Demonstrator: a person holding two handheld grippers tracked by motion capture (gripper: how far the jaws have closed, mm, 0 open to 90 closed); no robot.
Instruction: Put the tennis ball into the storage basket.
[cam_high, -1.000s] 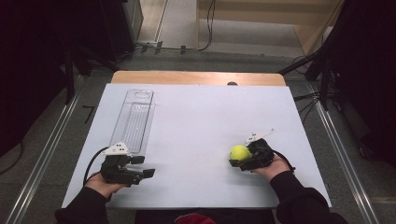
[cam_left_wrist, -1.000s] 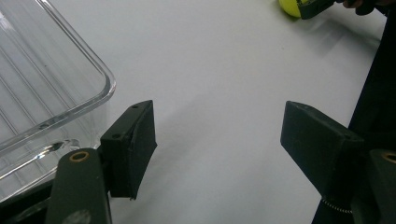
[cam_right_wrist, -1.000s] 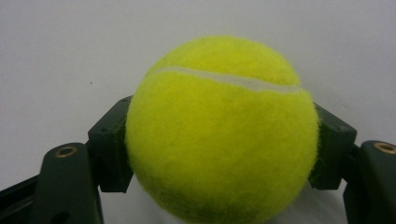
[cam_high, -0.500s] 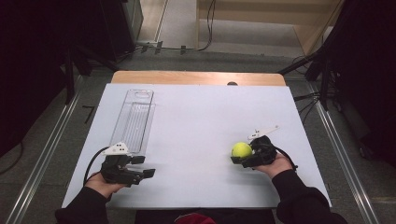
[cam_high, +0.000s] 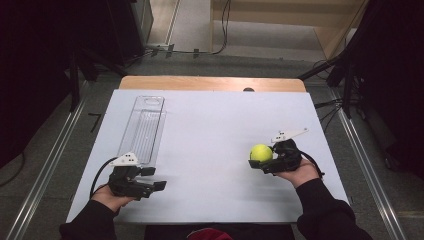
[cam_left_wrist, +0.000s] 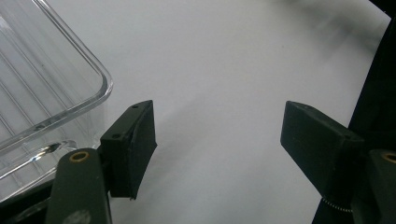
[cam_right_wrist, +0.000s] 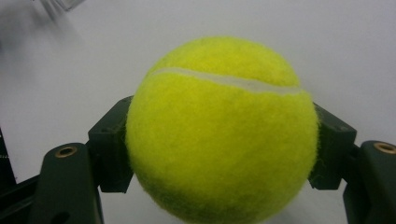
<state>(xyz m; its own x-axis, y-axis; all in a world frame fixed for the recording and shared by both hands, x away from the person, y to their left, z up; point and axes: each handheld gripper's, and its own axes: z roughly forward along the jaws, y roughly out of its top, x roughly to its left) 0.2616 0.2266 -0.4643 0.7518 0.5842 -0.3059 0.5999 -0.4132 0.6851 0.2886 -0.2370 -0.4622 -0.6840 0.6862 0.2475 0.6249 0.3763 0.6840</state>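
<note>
A yellow tennis ball (cam_high: 261, 152) (cam_right_wrist: 219, 130) is clamped between the black jaws of my right gripper (cam_high: 261, 159) (cam_right_wrist: 219, 149), lifted a little off the white table (cam_high: 215, 130) at the right. The pads press on both sides of the ball. My left gripper (cam_high: 152, 184) (cam_left_wrist: 217, 140) rests low near the front left, jaws wide apart with bare table between them. A long clear plastic tray (cam_high: 144, 127) (cam_left_wrist: 42, 88) lies just beyond it, its near corner beside the left jaw.
The white sheet covers most of the table, with a wooden strip (cam_high: 210, 83) showing at the far edge. Metal rails (cam_high: 47, 165) run along both sides, and dark stands and cables sit on the floor beyond.
My right gripper has risen with the tennis ball held in it and drifted slightly toward the far side. The left gripper and the tray have stayed put.
</note>
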